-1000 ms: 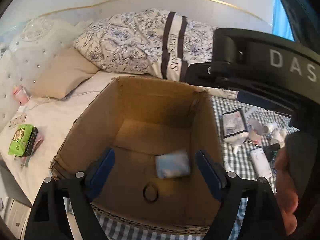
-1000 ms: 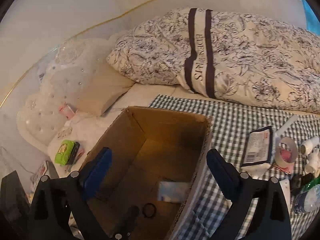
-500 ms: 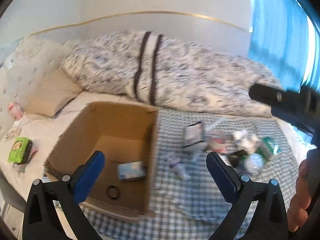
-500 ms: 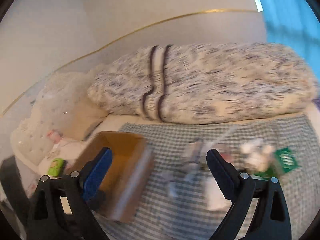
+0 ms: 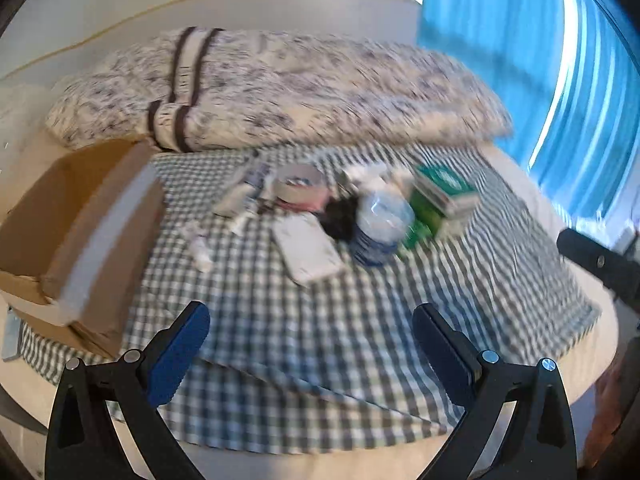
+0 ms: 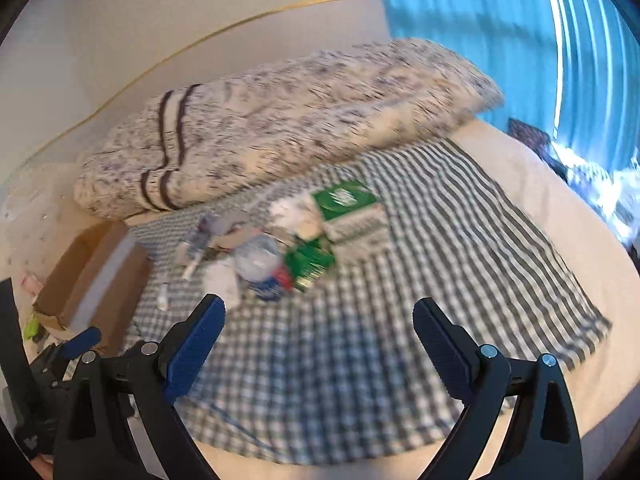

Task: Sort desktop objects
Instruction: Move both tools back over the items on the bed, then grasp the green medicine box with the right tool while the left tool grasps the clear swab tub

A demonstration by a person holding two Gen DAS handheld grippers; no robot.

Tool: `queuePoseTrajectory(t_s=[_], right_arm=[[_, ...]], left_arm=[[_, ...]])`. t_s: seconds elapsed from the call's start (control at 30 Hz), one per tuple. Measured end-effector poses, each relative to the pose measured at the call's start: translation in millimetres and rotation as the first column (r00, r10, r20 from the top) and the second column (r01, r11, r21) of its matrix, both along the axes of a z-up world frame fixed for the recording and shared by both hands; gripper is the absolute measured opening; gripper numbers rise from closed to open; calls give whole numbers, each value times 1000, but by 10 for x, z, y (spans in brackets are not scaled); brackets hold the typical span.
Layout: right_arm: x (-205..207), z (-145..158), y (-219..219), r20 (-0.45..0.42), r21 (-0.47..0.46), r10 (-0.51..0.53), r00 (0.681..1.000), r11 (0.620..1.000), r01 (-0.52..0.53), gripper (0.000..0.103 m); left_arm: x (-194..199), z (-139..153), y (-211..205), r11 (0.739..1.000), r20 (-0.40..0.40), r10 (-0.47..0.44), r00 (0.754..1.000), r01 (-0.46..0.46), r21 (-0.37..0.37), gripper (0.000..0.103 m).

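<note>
Desktop clutter (image 5: pixel 340 208) lay heaped mid-cloth, right of the cardboard box (image 5: pixel 80 224). Both views had swung from the box interior to the pile. Left gripper (image 5: pixel 312 344) and right gripper (image 6: pixel 320 340) were spread, empty; next pick likely pending.

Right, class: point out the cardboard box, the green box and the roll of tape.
cardboard box (image 5: pixel 100 240), left wrist view, on its near outer wall.
green box (image 6: pixel 346 200), right wrist view, on its green top face.
roll of tape (image 5: pixel 298 190), left wrist view, on its outer band.
</note>
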State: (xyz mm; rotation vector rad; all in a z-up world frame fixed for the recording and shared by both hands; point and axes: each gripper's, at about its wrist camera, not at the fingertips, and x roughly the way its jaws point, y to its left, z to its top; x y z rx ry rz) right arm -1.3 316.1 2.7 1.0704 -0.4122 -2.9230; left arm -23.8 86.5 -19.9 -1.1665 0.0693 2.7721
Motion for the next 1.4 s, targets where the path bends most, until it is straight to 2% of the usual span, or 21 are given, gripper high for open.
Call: queuePoseTrajectory(t_s=[0.07,0.17,0.27,0.4,0.7,1.03,1.23,1.3,1.4], right_arm=[[-53,-57,134,13,-18,6,1000,1000,-6,96],[-148,-94,256,7,2,14,1000,1000,-14,96],[-380,-131,301,22,48,43,999,998,-44,96],[-631,-210,276,39,123,93,995,988,-97,96],[-1363,-578,146,100,159,191,976,966,-206,96],[-2046,-865,222,147,117,168,975,976,-186,96],[-2208,-918,176,157,121,156,975,977,-175,95],[-2201,-933,160,166,111,158,974,978,-177,80],[-2111,-884,175,155,122,118,981,983,-137,79]], left_arm=[[4,-80,179,999,5,-40,999,40,-18,103],[-76,-123,344,997,-5,-72,997,72,-26,103],[-228,-151,415,998,-18,-59,998,58,-33,103],[-526,-248,463,1000,-4,-29,1000,29,10,103],[-1102,-626,714,999,36,-26,999,25,26,103],[-1625,-937,895,1000,70,-10,997,10,6,103],[-1774,-1052,913,1000,89,1,996,-2,18,103],[-1804,-1097,920,1000,119,-11,993,9,17,63],[-1801,-1102,917,1000,131,-17,991,15,15,63]])
